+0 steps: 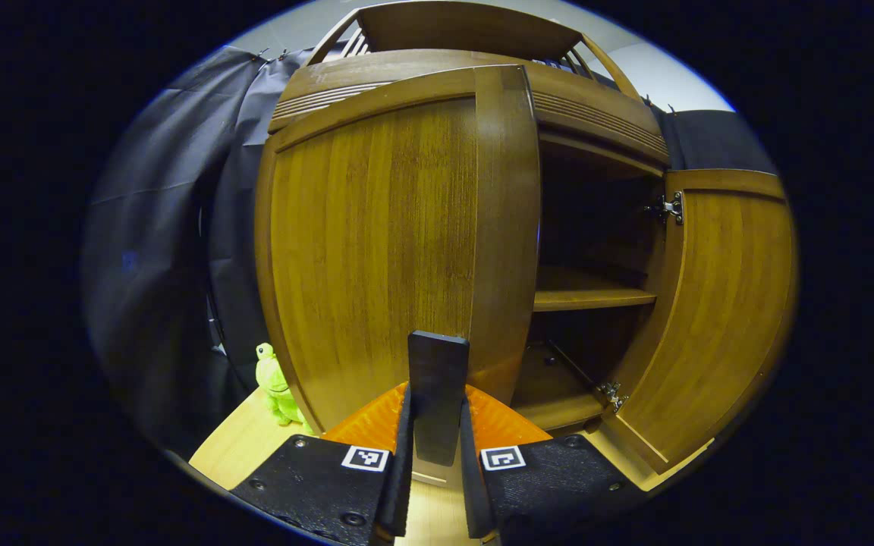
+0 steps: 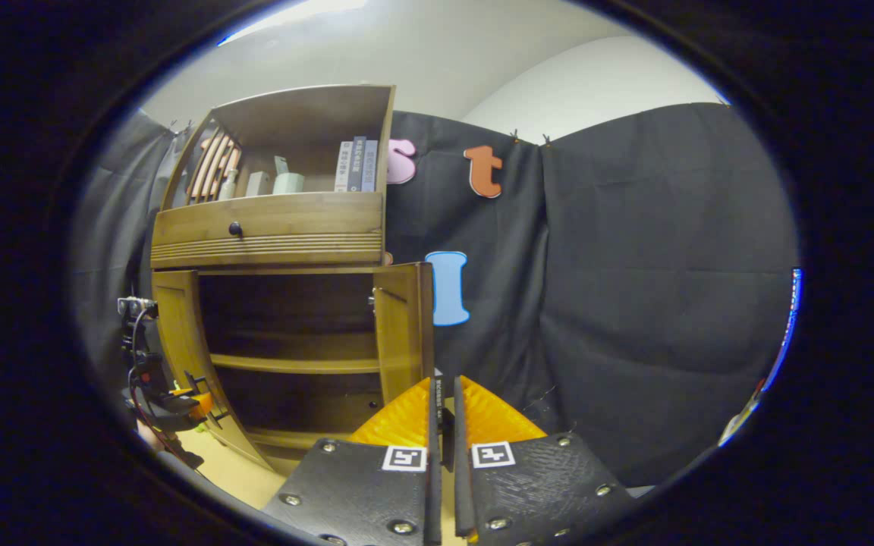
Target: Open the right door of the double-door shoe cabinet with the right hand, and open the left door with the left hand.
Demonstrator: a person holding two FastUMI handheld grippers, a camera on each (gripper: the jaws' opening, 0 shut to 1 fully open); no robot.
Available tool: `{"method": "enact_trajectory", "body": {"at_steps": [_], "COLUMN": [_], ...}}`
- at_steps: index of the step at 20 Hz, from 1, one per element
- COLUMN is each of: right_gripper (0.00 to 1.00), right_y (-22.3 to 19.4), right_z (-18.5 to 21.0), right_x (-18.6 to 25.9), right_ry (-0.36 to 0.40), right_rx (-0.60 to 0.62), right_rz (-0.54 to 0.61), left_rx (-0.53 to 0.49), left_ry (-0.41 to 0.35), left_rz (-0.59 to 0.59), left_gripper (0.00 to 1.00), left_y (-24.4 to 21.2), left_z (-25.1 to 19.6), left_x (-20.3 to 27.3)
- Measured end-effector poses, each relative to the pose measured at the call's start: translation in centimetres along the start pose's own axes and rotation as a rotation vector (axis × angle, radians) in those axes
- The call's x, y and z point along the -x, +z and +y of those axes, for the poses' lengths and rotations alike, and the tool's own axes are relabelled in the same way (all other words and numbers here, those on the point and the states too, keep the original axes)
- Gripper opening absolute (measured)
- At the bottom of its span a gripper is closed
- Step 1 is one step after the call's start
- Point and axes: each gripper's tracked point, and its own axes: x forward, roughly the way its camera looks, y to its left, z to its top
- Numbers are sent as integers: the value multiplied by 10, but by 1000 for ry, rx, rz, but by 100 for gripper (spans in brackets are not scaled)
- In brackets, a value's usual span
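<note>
The wooden shoe cabinet (image 1: 596, 114) fills the left gripper view. Its left door (image 1: 376, 243) stands partly swung out toward me. My left gripper (image 1: 437, 425) is shut on that door's flat dark handle (image 1: 437, 364), with a finger pressing on each side. The right door (image 1: 725, 303) is swung wide open, baring the shelves (image 1: 589, 297). In the right gripper view the cabinet (image 2: 270, 227) is farther off, the right door (image 2: 403, 326) is open and the left door (image 2: 179, 341) is ajar with the left gripper (image 2: 179, 402) at it. My right gripper (image 2: 444, 398) is shut, holding nothing, away from the cabinet.
A green plush frog (image 1: 274, 383) sits on the light wood floor (image 1: 240, 447) left of the cabinet. Books (image 2: 355, 165) and small items stand on the top shelf above a drawer (image 2: 270, 218). Black cloth wall (image 2: 634, 303) hangs to the right.
</note>
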Motion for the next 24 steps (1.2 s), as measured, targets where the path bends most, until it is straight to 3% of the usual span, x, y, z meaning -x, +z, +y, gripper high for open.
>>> {"method": "enact_trajectory", "body": {"at_steps": [1,3,9,13,23,24], "right_gripper": [7,7,7,7,8,8], "right_y": [0,0,-4,-8,-27,-27], "right_z": [5,16,50,79,113,118], "right_x": [-1,-5,-9,-20,-31,-31], "right_ry": [15,45,134,189,279,290], "right_rx": [-1,-5,0,-10,-38,-38], "right_rz": [2,5,13,28,73,73], "left_rx": [0,4,4,1,3,6], "left_ry": [2,10,48,64,129,136], "left_rz": [-1,-4,-7,-3,9,9], "left_gripper": [27,31,24,25,17,22], "left_y": [-1,-2,-7,-9,-12,-12], "left_z": [3,9,31,43,72,76], "left_x": [5,15,41,53,75,77]}}
